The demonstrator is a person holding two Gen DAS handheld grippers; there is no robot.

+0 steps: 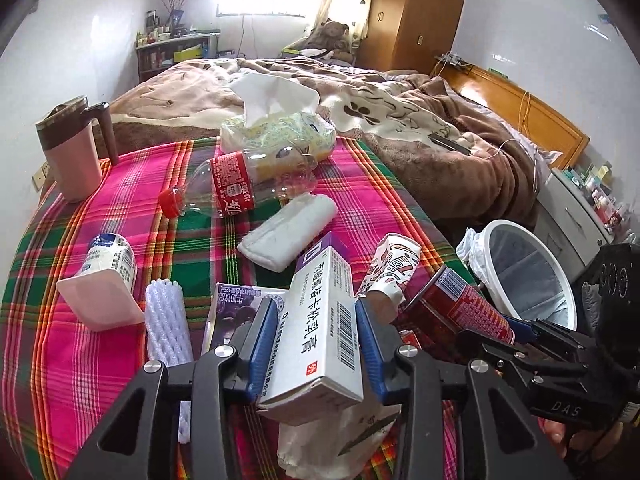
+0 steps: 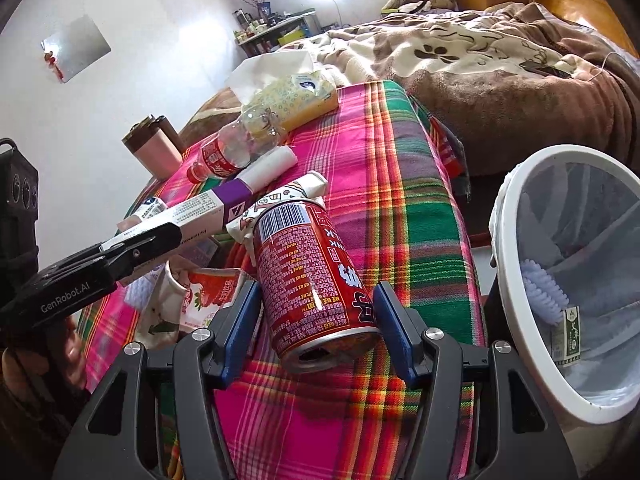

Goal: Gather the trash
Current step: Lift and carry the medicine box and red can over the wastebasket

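My left gripper is shut on a white and purple medicine box and holds it above the plaid tablecloth. My right gripper is shut on a red drink can, lifted over the cloth; the can also shows in the left wrist view. The white trash bin with a grey liner stands to the right, holding a white foam net and a small packet. It also shows in the left wrist view.
On the cloth lie an empty cola bottle, a folded white cloth, a tissue pack, a crumpled paper cup, a foam net, a white bottle, and a pink mug. A bed lies behind.
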